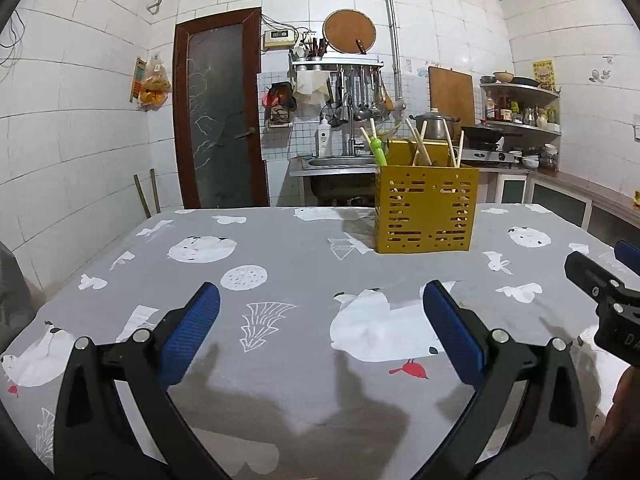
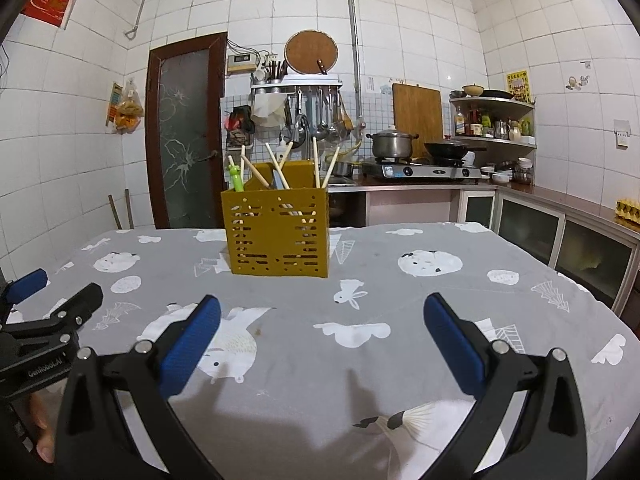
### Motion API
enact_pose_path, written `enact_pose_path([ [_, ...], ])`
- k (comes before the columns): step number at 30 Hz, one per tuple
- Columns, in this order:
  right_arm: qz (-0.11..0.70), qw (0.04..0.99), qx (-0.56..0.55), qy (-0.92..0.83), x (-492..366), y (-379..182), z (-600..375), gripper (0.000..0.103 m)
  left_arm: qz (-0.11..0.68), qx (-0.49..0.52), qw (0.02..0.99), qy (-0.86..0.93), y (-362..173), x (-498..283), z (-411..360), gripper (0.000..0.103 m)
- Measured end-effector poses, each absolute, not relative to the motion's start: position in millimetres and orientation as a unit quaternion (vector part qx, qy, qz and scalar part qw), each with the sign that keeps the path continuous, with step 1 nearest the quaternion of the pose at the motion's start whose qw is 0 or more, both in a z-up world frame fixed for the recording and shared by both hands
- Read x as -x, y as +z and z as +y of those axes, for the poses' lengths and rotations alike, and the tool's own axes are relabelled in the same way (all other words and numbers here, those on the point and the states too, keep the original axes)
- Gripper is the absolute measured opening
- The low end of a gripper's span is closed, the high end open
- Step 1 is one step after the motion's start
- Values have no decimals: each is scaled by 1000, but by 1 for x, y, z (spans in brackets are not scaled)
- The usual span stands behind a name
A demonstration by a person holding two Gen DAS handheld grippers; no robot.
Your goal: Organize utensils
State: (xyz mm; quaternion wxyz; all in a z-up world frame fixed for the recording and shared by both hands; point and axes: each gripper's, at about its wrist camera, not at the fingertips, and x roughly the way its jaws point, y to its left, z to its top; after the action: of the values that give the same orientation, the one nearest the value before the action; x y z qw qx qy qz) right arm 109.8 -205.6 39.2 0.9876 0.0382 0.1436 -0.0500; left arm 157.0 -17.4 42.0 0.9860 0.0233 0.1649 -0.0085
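A yellow perforated utensil holder (image 1: pixel 426 210) stands upright on the table, far side; it also shows in the right wrist view (image 2: pixel 277 232). Several wooden chopsticks (image 1: pixel 420 142) (image 2: pixel 280 166) and a green-handled utensil (image 1: pixel 378 150) (image 2: pixel 236 176) stand inside it. My left gripper (image 1: pixel 320 300) is open and empty, low over the table, well short of the holder. My right gripper (image 2: pixel 322 312) is open and empty too, also short of the holder. Each gripper shows at the other view's edge: the right one (image 1: pixel 600 276), the left one (image 2: pixel 52 292).
The table (image 1: pixel 288 264) wears a grey cloth with white animal prints. Behind it are a sink (image 1: pixel 340 162), a counter with a stove, pot (image 2: pixel 392 142) and wok, a shelf of bottles, hanging ladles and a brown door (image 1: pixel 220 112).
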Motion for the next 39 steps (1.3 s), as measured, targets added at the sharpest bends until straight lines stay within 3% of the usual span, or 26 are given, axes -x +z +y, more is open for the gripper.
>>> enact_pose_path([
  [39,139,989,-25,-48,-107,42,-203,99,159,-22,987,-17,43,-154,-19,98],
])
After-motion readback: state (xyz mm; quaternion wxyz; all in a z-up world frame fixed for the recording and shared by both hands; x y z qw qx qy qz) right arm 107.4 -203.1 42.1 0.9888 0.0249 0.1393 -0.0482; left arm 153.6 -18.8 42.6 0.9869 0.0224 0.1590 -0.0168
